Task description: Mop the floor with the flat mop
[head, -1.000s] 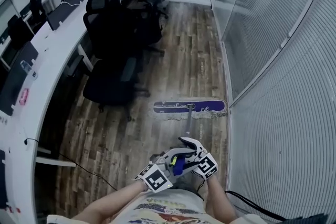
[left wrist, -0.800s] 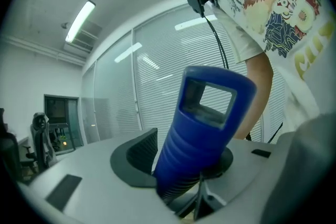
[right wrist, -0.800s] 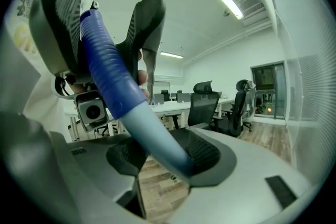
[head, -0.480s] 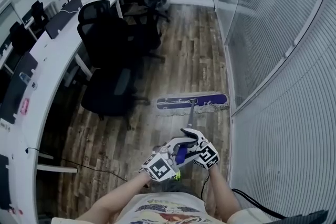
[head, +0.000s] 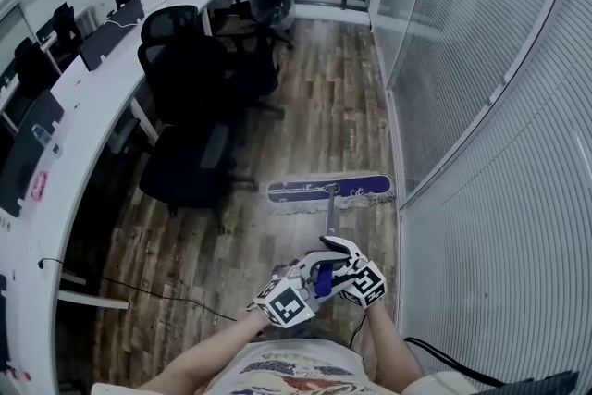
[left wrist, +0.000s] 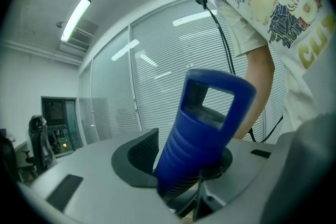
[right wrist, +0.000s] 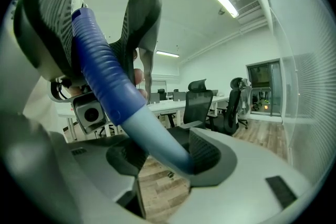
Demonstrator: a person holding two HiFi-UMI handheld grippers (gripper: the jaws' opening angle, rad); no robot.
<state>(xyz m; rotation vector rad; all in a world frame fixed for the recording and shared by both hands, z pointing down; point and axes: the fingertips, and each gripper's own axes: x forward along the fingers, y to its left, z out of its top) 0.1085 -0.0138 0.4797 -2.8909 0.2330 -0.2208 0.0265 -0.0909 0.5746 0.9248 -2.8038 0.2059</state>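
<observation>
The flat mop's purple head (head: 328,191) lies on the wooden floor by the glass wall. Its pole (head: 330,219) rises toward me. My left gripper (head: 314,278) grips the ribbed blue handle (left wrist: 210,113) near its end with the hanging hole. Its jaws are closing, and the pads (left wrist: 140,155) press on the handle, as the left gripper view (left wrist: 181,161) shows. A little farther down, my right gripper (head: 335,253) is shut on the pale pole (right wrist: 152,134) just below the blue grip (right wrist: 100,71). The right gripper's (right wrist: 168,159) view also shows the left gripper's fingers (right wrist: 144,18).
Black office chairs (head: 190,157) stand left of the mop beside a long white desk (head: 83,106) with monitors. A glass wall with blinds (head: 462,106) runs along the right. A thin cable (head: 139,291) lies on the floor at lower left.
The mop head has slid a little over the boards beside the glass wall, and both grippers moved with the handle. Both still hold it as before.
</observation>
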